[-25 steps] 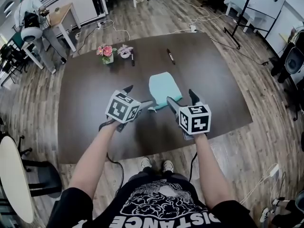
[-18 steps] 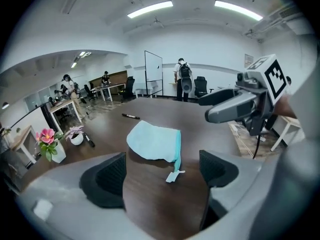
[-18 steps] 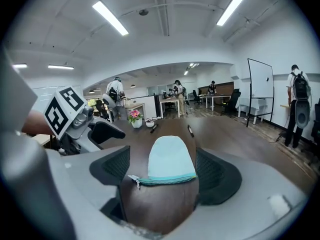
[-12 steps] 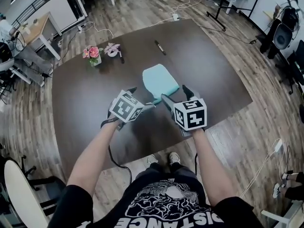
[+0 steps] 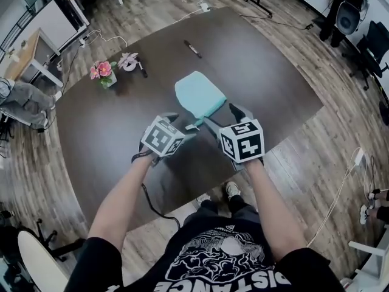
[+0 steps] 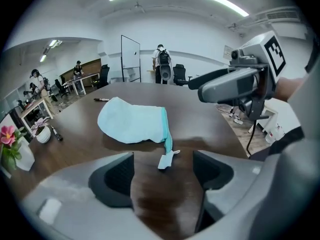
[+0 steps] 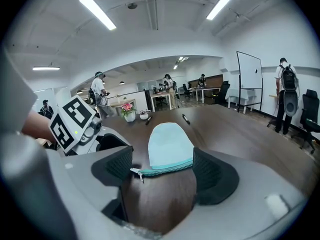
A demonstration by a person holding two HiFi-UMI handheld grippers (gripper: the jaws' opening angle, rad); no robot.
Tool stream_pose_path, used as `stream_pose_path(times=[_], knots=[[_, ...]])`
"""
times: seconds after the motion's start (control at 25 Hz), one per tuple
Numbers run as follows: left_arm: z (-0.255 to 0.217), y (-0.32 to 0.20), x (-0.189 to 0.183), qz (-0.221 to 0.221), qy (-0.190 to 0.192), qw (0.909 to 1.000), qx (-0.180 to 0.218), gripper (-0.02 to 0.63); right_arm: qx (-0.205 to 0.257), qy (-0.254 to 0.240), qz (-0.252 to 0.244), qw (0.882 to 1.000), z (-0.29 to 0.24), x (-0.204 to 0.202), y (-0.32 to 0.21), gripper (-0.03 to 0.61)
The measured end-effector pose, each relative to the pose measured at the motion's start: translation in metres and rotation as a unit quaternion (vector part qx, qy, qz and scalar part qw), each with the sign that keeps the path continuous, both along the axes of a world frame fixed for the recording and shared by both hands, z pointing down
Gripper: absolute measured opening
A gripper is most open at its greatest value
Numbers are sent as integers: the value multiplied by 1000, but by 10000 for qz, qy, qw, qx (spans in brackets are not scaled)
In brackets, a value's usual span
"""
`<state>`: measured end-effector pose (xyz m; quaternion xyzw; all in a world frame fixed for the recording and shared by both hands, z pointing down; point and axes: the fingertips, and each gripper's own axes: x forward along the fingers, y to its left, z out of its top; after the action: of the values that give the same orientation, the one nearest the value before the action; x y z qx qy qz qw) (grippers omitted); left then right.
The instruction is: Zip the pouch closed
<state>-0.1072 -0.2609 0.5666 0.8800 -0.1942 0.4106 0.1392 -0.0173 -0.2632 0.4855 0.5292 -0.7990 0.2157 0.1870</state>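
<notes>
Head view shows the light turquoise fabric pouch point(image 5: 199, 95) lying flat on the dark brown wooden table point(image 5: 115, 120). Its zipper edge faces the person, and the left gripper point(image 5: 183, 123) and right gripper point(image 5: 220, 115) are poised just before that edge, one toward each end.

In the left gripper view the jaws stand wide, have just been closing a little, and hold nothing. Only bare table lies between them. The pale fabric tab point(image 6: 164, 161) at the end of the teal zipper band point(image 6: 166, 134) sits just ahead.

In the right gripper view the jaws are also well apart, have just been easing together, and grip nothing. The zipper band is framed between the pads with the small metal pull point(image 7: 135, 173) at its left end. Neither pad seems to touch it.

The step in hand looks like the approach to the first grasp. To do it well, one gripper should pinch the tab firmly, anchoring the band and keeping it taut. The other should take only the pull, without catching the cloth beside it. The draw should then run low and straight along the teeth. The pouch looks light and would likely slide or bunch on the smooth table if left unanchored. How far the zipper already stands closed I cannot tell.
</notes>
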Motion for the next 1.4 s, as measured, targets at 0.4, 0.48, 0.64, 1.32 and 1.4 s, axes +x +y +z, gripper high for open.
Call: stream_pose_path(times=[0.4, 0.48, 0.64, 1.32, 1.4], knots=[[23, 2, 2, 415, -9, 9991, -121, 245, -169, 18, 303, 9994, 14, 1, 7, 362], [26, 3, 3, 471, 14, 9988, -150, 233, -212, 15, 367, 9991, 18, 3, 9, 362], [30, 5, 7, 593, 48, 9981, -132, 170, -248, -30, 504, 9984, 19, 8, 10, 362], [26, 5, 13, 198, 607, 9965, -532, 26, -157, -180, 602, 9979, 14, 4, 7, 359], [22, 5, 12, 103, 688, 9959, -575, 25, -124, -169, 562, 9982, 12, 4, 9, 351]])
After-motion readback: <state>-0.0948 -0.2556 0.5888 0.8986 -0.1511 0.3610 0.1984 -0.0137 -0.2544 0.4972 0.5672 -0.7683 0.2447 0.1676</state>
